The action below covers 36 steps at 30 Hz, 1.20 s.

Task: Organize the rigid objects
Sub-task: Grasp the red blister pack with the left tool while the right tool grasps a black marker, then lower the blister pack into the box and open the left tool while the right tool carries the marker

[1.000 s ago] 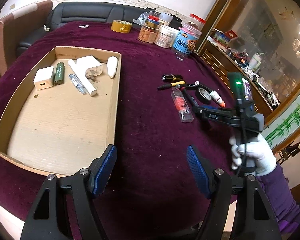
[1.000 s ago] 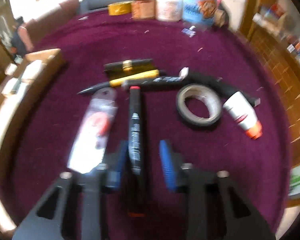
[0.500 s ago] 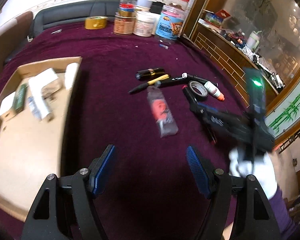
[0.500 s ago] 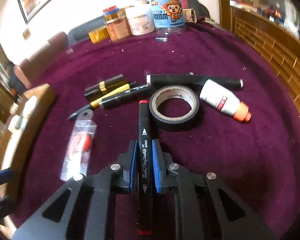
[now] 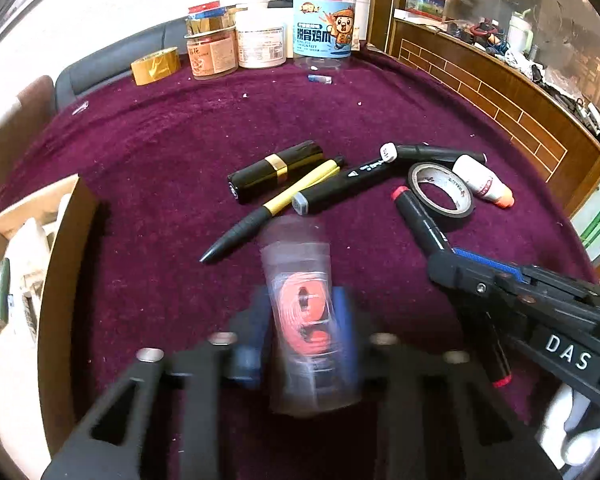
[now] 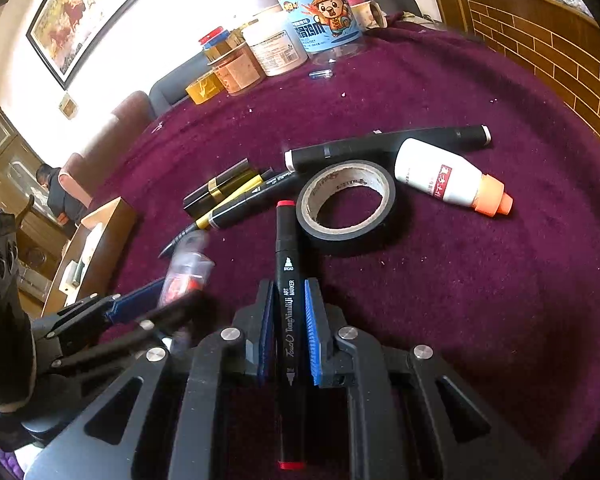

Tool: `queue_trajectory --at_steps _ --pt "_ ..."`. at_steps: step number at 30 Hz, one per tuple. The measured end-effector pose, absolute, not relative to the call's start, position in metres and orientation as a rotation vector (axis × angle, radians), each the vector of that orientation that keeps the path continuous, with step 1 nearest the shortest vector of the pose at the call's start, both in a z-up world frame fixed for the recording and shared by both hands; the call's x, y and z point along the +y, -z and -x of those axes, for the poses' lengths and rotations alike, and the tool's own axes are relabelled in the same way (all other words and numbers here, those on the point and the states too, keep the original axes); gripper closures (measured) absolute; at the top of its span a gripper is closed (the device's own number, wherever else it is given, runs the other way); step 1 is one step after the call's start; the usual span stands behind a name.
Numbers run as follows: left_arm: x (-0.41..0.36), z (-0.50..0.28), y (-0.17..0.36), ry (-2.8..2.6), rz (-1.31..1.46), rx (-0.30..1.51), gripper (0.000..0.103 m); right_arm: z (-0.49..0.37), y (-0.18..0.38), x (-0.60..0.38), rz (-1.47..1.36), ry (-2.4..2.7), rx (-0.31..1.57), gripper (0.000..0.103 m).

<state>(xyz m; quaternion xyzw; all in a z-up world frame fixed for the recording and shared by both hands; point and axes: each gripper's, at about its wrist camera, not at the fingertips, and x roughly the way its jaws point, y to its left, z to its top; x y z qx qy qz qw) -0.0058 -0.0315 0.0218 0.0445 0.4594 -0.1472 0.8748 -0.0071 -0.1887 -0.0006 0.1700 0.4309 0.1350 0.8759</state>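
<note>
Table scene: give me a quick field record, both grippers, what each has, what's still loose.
left gripper: jaws have just been closing around clear packet with red contents; blurred, grip not confirmed
right gripper: shut on red-capped marker
loose on cloth: tape roll, white bottle, yellow pen, black-gold tube, two more black markers
box: cardboard, at left, already holds several items
far edge: jars, yellow tape

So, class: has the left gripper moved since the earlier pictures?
Yes. The left gripper has swung right, away from the cardboard box, to the clear packet; its jaws have just been closing around it.
</note>
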Motion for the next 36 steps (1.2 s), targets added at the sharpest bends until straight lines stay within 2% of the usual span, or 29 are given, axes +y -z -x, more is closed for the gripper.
queue_trajectory --at_steps 13,22,28,36 --pt "0.034 0.055 -0.064 0.359 0.109 0.903 0.080 0.006 0.001 -0.187 -0.324 -0.267 0.900 0.091" --pt "0.141 0.098 -0.101 0.230 0.234 0.784 0.080 0.022 -0.012 -0.172 -0.346 -0.333 0.923 0.091" --pt "0.224 0.102 -0.079 0.032 0.330 0.820 0.080 0.030 -0.037 -0.142 -0.376 -0.453 0.925 0.091" --pt "0.254 0.091 -0.042 -0.025 0.362 0.938 0.079 0.029 -0.057 -0.064 -0.366 -0.626 0.976 0.091"
